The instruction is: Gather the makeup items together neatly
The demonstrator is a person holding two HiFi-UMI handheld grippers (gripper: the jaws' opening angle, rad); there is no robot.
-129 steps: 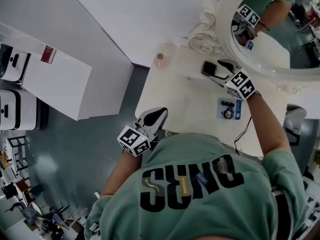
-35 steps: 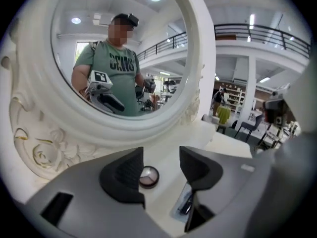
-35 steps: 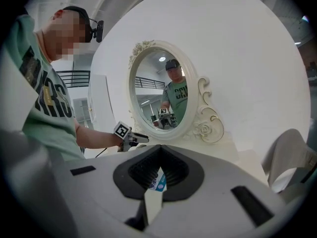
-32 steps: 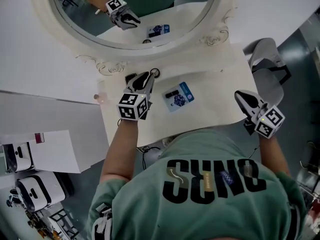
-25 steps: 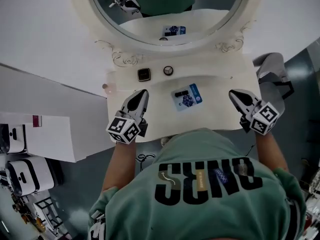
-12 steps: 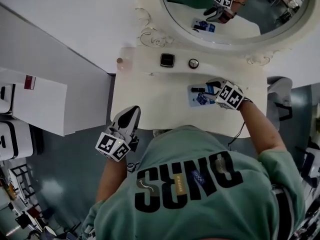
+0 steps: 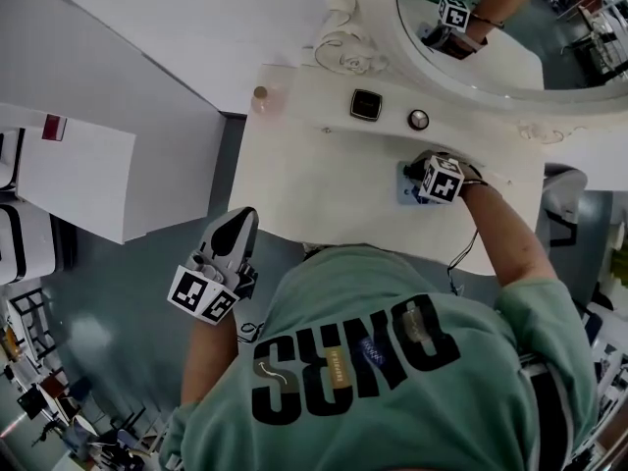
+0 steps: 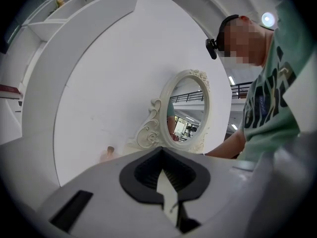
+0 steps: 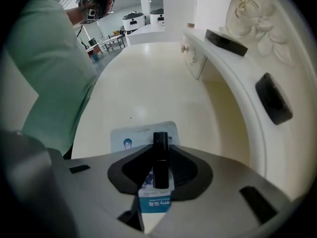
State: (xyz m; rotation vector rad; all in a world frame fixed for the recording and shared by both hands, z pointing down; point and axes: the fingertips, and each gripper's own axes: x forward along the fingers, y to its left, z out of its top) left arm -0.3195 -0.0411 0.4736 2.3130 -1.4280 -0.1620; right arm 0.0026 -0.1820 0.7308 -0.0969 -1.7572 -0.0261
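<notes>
Nearest the person in the green T-shirt, the L gripper [image 7: 238, 226] hangs off the table's front edge, out over the grey floor [image 7: 128, 292]. It points roughly level toward the wall. Its jaws are pressed together w/ nothing btwn them.

Further in, the R gripper [image 9: 160, 148] points steeply down at the right part of the cream table [image 7: 314, 184]. Its jaws have just been closing and now pinch a black lipstick tube [image 9: 160, 170]. The tube runs lengthwise btwn the jaws. It lies on top of a blue-and-white sachet [image 9: 138, 134], which sits flat on the table directly under the gripper. From the head view the gripper covers most of the sachet, so only a blue corner shows.

Beyond that a raised ledge [image 7: 324, 111] runs along the back of the table. On it sit a black square compact [image 7: 366, 104] and, just to its right, a small round pot [image 7: 419, 119]. The two are near each other but not touching, and both are apart from the sachet. At the ledge's far left corner stands a small pinkish bottle [image 7: 260, 96], upright, well apart from the rest.

Behind everything is the oval mirror in its ornate white frame [image 7: 353, 52], w/ the R gripper reflected in the glass.
</notes>
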